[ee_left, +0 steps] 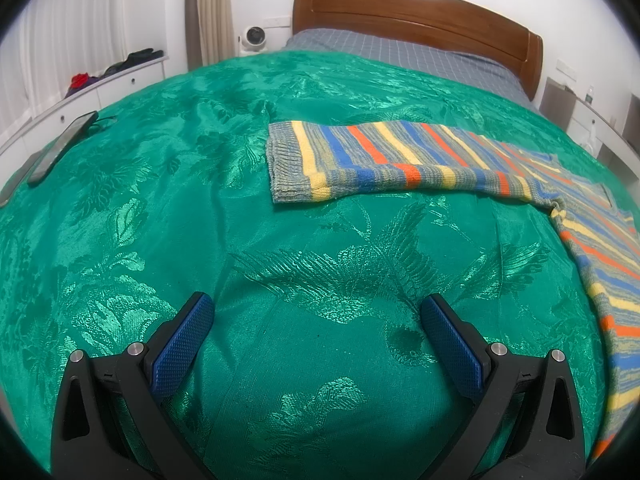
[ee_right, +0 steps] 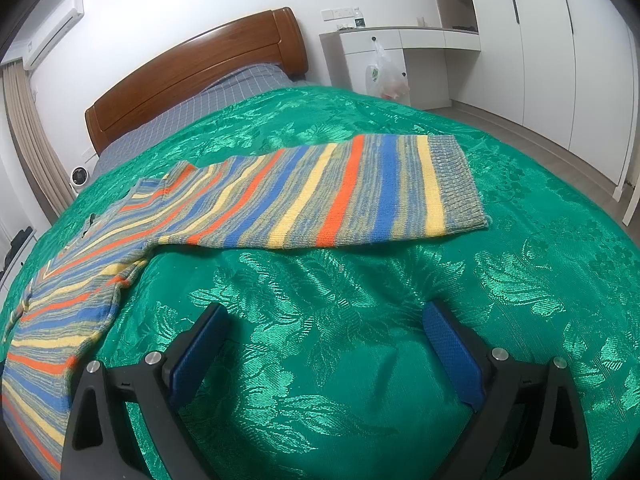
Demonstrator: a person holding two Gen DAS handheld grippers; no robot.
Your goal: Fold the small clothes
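One striped knitted sweater (ee_right: 280, 200) in blue, yellow, orange and grey lay flat on the green floral bedspread (ee_left: 200, 200), sleeves spread. Two grippers hovered low: the left gripper (ee_left: 316, 308) and right gripper (ee_right: 324, 316), both released, empty, sweater at twelve o'clock.

A bed (ee_left: 160, 208) with a green cover and wooden headboard (ee_right: 192, 68) stands against white walls, beside curtains (ee_left: 210, 8), drawers (ee_left: 120, 84) and wardrobes (ee_right: 560, 48).
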